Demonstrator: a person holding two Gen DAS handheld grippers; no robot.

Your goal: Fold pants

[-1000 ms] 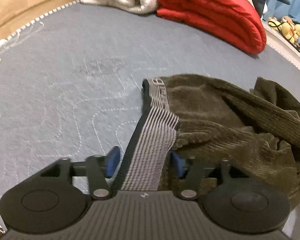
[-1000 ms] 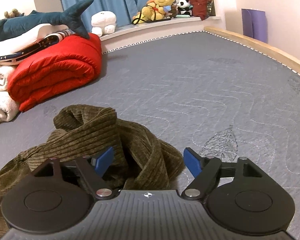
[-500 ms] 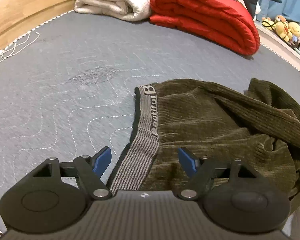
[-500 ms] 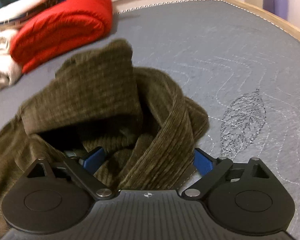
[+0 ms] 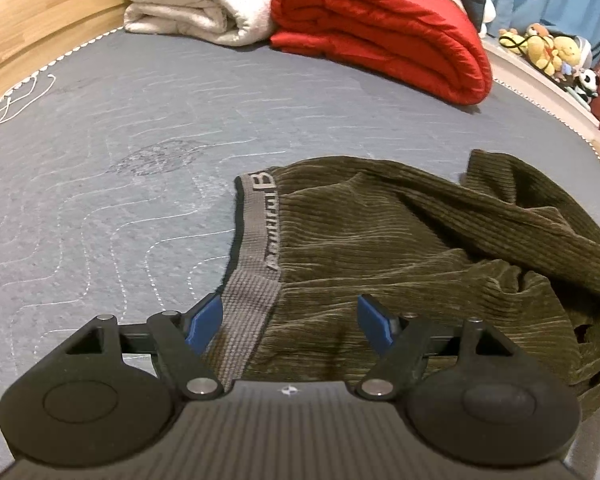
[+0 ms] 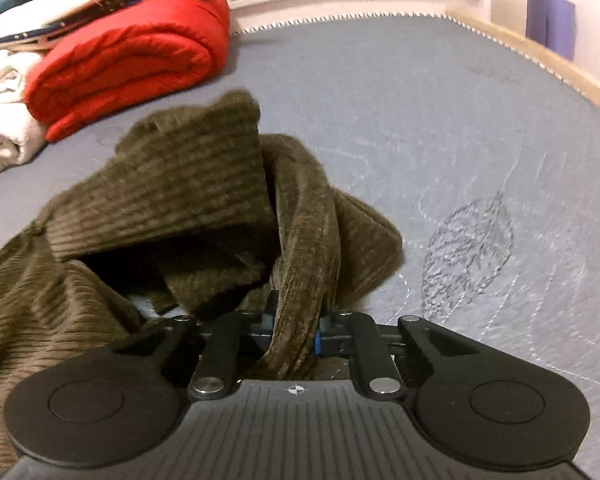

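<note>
Olive corduroy pants (image 5: pixel 400 240) lie crumpled on the grey mattress (image 5: pixel 100 140), their grey waistband (image 5: pixel 260 220) running toward me. My left gripper (image 5: pixel 289 316) is open, its blue pads standing either side of the waistband's near end without pressing it. In the right wrist view the pants (image 6: pixel 180 192) bunch up in a heap, one leg end flopped over. My right gripper (image 6: pixel 296 320) is closing, and its pads pinch a rope-like fold of the corduroy (image 6: pixel 304 240).
A folded red quilt (image 5: pixel 380 36) and a white blanket (image 5: pixel 196 8) lie at the far end of the mattress. Plush toys (image 5: pixel 548 48) line a ledge at the far right. A wooden bed frame (image 5: pixel 40 8) borders the left, and bare mattress (image 6: pixel 480 140) stretches right of the heap.
The left jaws widened and the waistband, held up before, now lies flat between them. The right gripper pushed into the crumpled leg and closed on a fold.
</note>
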